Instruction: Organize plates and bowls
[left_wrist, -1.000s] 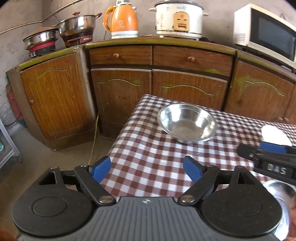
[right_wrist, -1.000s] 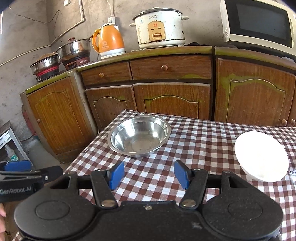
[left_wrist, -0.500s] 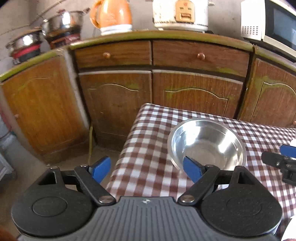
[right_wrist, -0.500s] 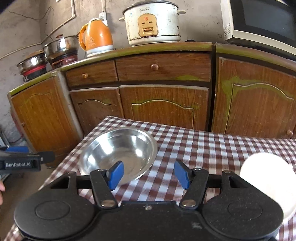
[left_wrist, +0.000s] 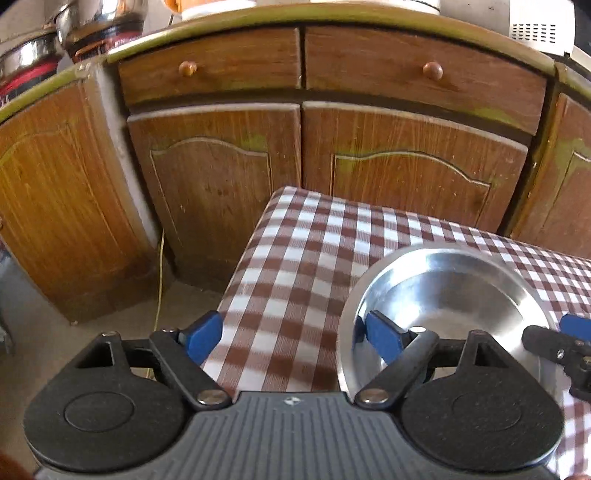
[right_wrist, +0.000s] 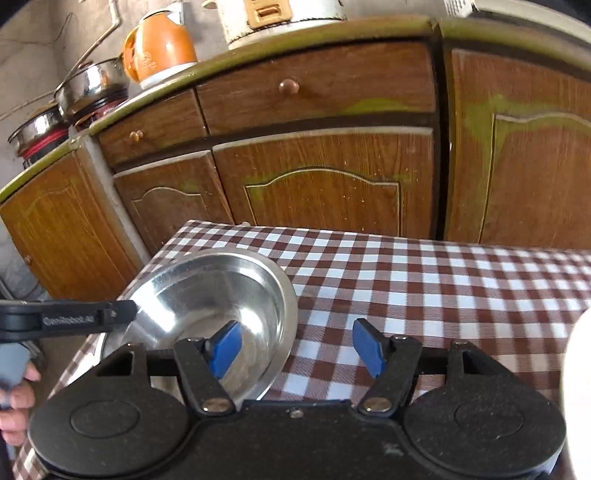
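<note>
- Writing: the left gripper (right_wrist: 70, 319), seen side-on from the right wrist view, carries white lettering on its black arm; it is too blurred to read. The rice cooker (right_wrist: 280, 18) has a tan control panel with no legible text. The orange kettle (right_wrist: 159, 51) bears a faint mark that cannot be read.
- Desk (right_wrist: 424, 291): covered with a brown-and-white checked cloth.
- Steel bowl (left_wrist: 454, 295): stands upright on the desk close to its left corner, at 8 o'clock in the right wrist view and 4 o'clock in the left wrist view.
- White dish (right_wrist: 576, 387): only its edge is visible, at 4 o'clock in the right wrist view, on the desk.
- Left gripper (left_wrist: 291, 334): fingers stand wide apart, with nothing clamped. The right finger sits over the bowl's left rim; the left finger sits past the desk's edge.
- Right gripper (right_wrist: 297, 347): fingers stand wide apart and have just been opening. The bowl's right rim lies between them, not pressed; the left finger is inside the bowl.
- Room: wooden cabinets (left_wrist: 303, 155) with knobbed drawers stand behind the desk, under a green-edged top. Steel pots (right_wrist: 92, 86) sit at 10 o'clock. A white microwave (left_wrist: 535, 29) sits at 1 o'clock.
- A person's hand (right_wrist: 16, 402) grips the left gripper's handle.
</note>
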